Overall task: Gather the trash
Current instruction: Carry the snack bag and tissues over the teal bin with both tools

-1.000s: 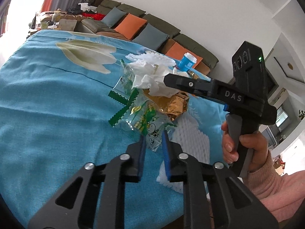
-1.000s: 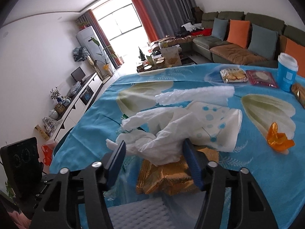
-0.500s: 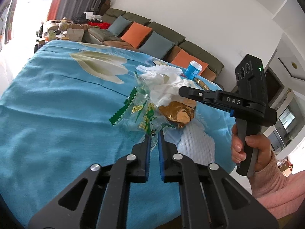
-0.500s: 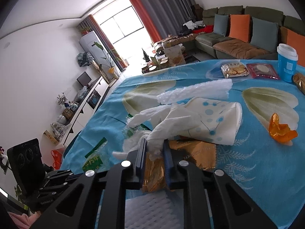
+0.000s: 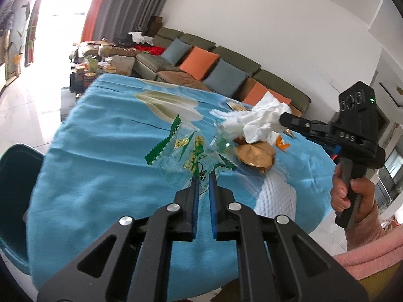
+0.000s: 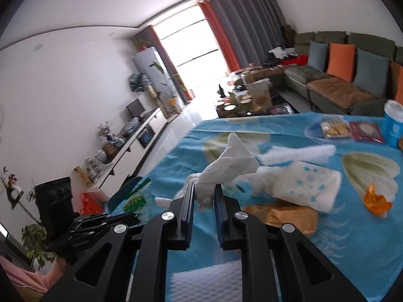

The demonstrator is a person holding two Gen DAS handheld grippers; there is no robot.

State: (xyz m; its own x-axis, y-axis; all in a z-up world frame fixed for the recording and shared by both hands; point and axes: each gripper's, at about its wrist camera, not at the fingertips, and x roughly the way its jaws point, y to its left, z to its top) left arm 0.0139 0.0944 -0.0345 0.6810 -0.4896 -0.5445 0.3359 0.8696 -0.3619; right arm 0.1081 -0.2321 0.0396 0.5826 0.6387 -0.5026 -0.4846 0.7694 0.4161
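Observation:
My left gripper is shut on a clear plastic wrapper with green print and holds it above the blue tablecloth. My right gripper is shut on a crumpled white tissue and lifts it off the table; the tissue and that gripper also show in the left wrist view. On the cloth lie a gold foil wrapper, a dotted white napkin, a white shredded strip and an orange wrapper.
A dark teal bin stands below the table's left edge, also in the right wrist view. A white knit mat lies near the front edge. A blue cup and two snack packs sit at the far side.
Both grippers closed from open, the left on the green-print wrapper and the right on the tissue. Both then rose and pulled back, lifting their trash off the cloth.

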